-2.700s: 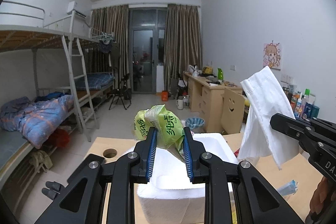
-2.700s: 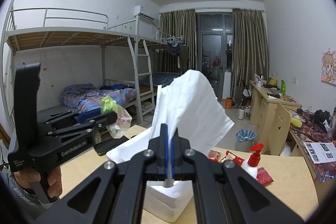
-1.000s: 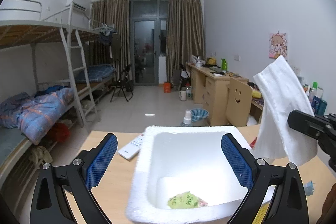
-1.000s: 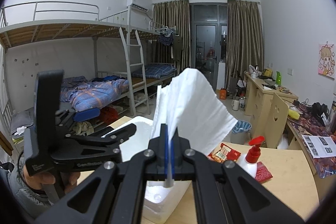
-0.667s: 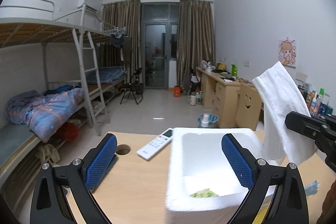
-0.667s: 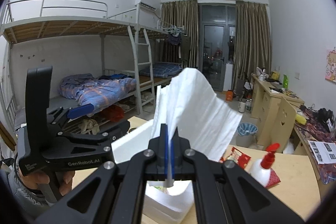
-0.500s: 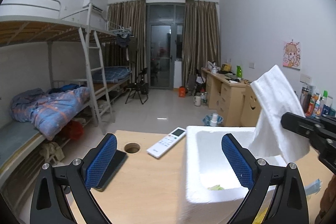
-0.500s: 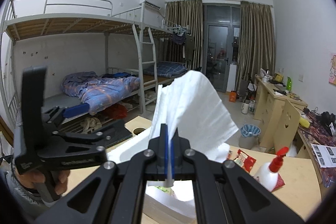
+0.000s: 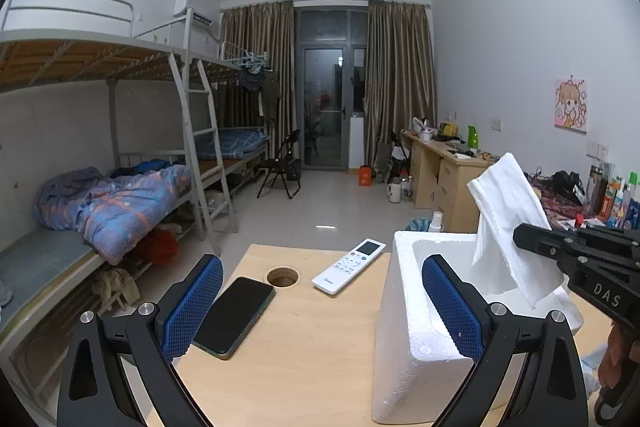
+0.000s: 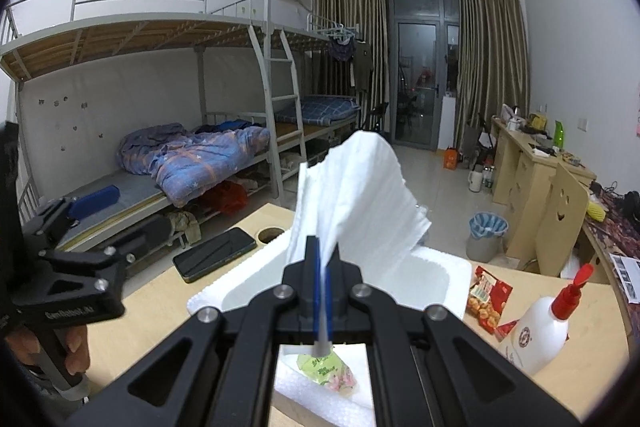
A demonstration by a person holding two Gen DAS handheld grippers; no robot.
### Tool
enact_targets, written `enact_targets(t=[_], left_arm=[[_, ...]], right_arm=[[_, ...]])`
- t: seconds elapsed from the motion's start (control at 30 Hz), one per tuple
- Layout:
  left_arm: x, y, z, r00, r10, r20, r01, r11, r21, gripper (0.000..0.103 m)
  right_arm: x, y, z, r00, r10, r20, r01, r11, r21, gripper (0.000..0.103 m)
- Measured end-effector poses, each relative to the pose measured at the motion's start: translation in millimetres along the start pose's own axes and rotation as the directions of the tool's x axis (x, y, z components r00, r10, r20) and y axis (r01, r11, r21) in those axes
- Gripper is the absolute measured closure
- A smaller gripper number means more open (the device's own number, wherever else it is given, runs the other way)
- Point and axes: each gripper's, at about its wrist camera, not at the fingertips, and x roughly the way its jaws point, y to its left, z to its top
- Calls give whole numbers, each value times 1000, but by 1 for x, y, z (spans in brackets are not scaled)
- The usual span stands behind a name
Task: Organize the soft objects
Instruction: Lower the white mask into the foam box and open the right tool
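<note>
A white foam box (image 9: 404,331) stands on the wooden table (image 9: 304,351); it also shows in the right wrist view (image 10: 240,281). A green tissue packet (image 10: 326,371) lies inside it. My right gripper (image 10: 322,301) is shut on a white cloth (image 10: 360,199) and holds it above the box; the cloth also shows in the left wrist view (image 9: 508,227). My left gripper (image 9: 322,311) is open and empty, to the left of the box.
A black phone (image 9: 234,315), a white remote (image 9: 348,265) and a round cable hole (image 9: 283,275) lie left of the box. A red snack bag (image 10: 488,297) and a white pump bottle (image 10: 540,331) stand to its right. Beds, desks and chairs stand beyond.
My left gripper opened, dropped the green packet into the box, then swung left away from it. My right gripper moved over the box with the cloth.
</note>
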Motion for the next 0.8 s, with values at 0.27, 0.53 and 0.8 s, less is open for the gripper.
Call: enact_targets(t=[0.27,0.53,0.8], left_arm=[[2,0,0,1000,8,-1,-8,1000,-2,3],[2,-1,0,1000,11,-5,-11,1000,-4,3],[-2,-3,2,1000,5,2,-5,1000,1,3]], right_arm=[[3,-1,0,999,-31,-28,31,1000,5,63],[-9,-4,1,999,-35,3,35,999,17,32],[-22,-4,4,999,-39,19,38,999,31,32]])
